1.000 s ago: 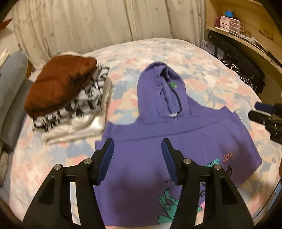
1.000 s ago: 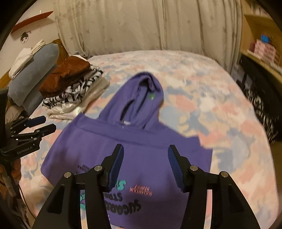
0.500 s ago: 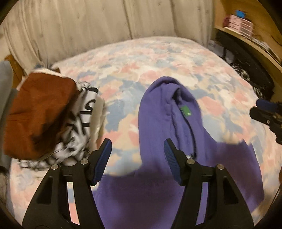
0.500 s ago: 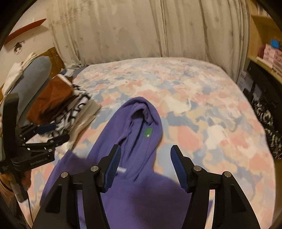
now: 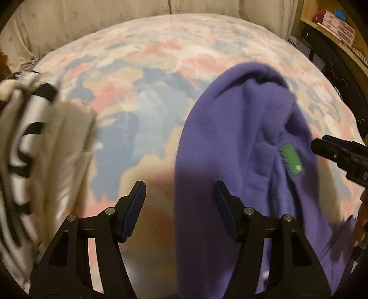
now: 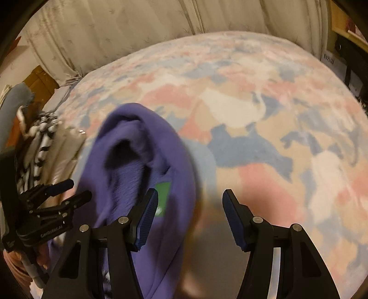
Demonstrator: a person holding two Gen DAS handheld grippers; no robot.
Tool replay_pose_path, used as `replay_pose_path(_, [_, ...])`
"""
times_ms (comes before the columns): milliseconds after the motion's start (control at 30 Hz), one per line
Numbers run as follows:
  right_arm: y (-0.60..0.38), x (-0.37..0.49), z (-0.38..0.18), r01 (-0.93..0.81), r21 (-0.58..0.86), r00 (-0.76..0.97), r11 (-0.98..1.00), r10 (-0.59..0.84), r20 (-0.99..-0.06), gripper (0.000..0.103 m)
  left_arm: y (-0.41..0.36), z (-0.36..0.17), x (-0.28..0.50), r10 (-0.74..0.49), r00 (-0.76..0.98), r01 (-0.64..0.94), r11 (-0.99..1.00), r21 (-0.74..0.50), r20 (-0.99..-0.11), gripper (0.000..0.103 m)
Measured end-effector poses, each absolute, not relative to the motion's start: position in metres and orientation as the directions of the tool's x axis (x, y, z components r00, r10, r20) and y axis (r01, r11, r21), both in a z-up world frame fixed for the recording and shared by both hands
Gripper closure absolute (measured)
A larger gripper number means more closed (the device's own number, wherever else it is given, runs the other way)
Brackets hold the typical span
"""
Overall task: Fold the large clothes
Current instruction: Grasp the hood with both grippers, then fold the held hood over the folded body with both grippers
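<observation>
A purple hoodie lies on the bed, and only its hood (image 5: 241, 138) (image 6: 138, 149) shows, with a green label (image 5: 291, 158) (image 6: 163, 197) inside. My left gripper (image 5: 178, 191) hangs open over the hood's left edge, its right finger over the purple cloth and its left finger over the bedspread. My right gripper (image 6: 189, 197) is open over the hood's right edge, its left finger above the label. Neither pair of pads presses on cloth. Each gripper also appears in the other's view: the right gripper (image 5: 333, 151), the left gripper (image 6: 62, 193).
A stack of folded clothes (image 5: 34, 149) (image 6: 39, 142) sits just left of the hood. The pastel patterned bedspread (image 5: 149, 92) (image 6: 253, 115) stretches back to curtains (image 6: 115, 34). A wooden shelf with boxes (image 5: 333, 18) and dark bags stand at the right.
Both grippers have travelled forward and down, from over the hoodie's printed body to its hood. The hood now fills the near view and the clothes stack has slid to the left edge.
</observation>
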State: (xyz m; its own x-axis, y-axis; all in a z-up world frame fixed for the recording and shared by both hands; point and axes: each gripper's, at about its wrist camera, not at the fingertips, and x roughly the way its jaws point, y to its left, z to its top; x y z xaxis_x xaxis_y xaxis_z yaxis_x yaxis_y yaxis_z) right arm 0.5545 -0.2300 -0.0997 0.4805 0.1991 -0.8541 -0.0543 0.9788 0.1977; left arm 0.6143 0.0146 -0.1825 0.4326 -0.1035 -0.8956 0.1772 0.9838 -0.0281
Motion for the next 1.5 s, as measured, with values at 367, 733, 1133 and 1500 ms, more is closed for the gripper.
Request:
replay_pose_path(367, [-0.225, 0.591, -0.152, -0.077, 0.276, 0.475, 0.958, 0.279, -0.835, 0.093, 0.018, -0.201, 0.63, -0.221, 0.429, 0.183, 0.971, -0.155, -0.876, 0.1])
replay_pose_path(733, [-0.227, 0.516, -0.06, -0.106, 0.195, 0.617, 0.975, 0.218, -0.756, 0.098, 0.046, -0.11, 0.558, -0.119, 0.563, 0.148, 0.988, -0.042, -0.818, 0.101])
replay_pose_path(1133, [-0.207, 0.299, 0.014, -0.224, 0.107, 0.75, 0.969, 0.242, -0.615, 0.098, 0.074, -0.056, 0.377, -0.181, 0.643, 0.16, 0.982, -0.1, -0.744, 0.1])
replay_pose_path(1500, [-0.203, 0.137, -0.076, -0.209, -0.009, 0.695, 0.978, 0.142, -0.704, 0.096, 0.079, -0.136, 0.243, -0.231, 0.563, 0.17, 0.972, -0.163, -0.793, 0.1])
